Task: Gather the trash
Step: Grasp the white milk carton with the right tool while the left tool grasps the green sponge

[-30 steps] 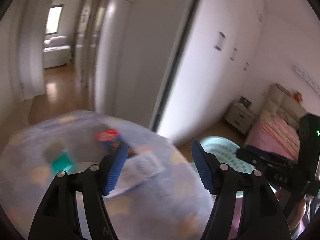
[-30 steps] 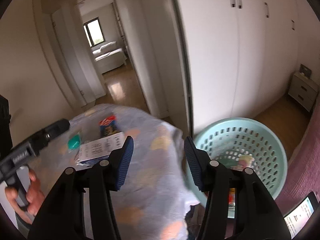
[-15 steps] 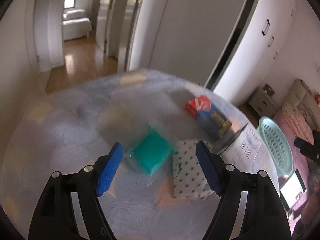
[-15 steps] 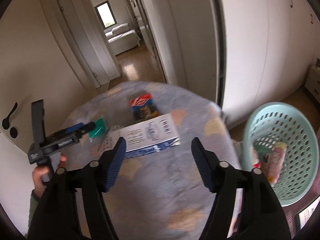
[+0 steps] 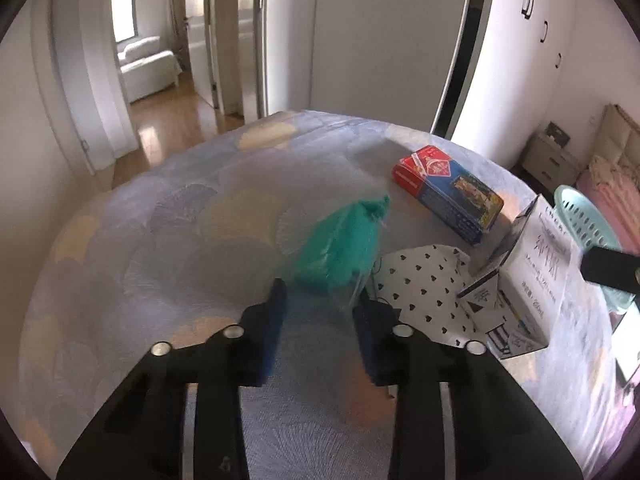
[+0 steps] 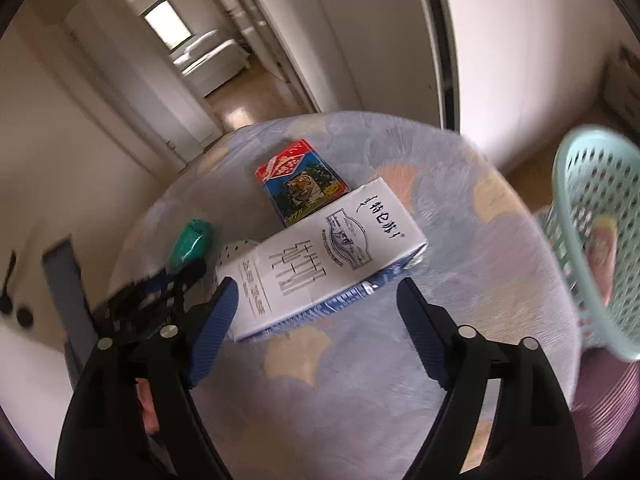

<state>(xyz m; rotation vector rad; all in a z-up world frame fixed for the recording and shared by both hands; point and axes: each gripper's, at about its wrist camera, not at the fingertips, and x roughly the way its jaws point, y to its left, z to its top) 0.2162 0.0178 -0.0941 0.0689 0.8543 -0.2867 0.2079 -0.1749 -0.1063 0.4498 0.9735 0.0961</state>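
Observation:
A green packet in clear wrap [image 5: 340, 248] stands tilted up off the patterned cloth, its near end between the fingers of my left gripper [image 5: 320, 300], which has closed on it. It also shows in the right wrist view [image 6: 190, 244]. A white milk carton [image 6: 324, 256] lies just ahead of my open, empty right gripper [image 6: 316, 300]. A red and blue box [image 6: 300, 180] lies behind the carton. A white paper with black hearts [image 5: 428, 292] lies between packet and carton. A mint basket [image 6: 600, 240] holds some trash at the right.
The round table [image 5: 160, 240] has a blue and peach cloth. White wardrobe doors [image 5: 520, 60] stand behind it, and an open doorway [image 5: 152, 60] leads to another room. A pink bed [image 5: 612, 196] is at the far right.
My left gripper moved in on the green packet and closed on it, and the packet has tipped up. My right gripper came down closer to the milk carton, still open.

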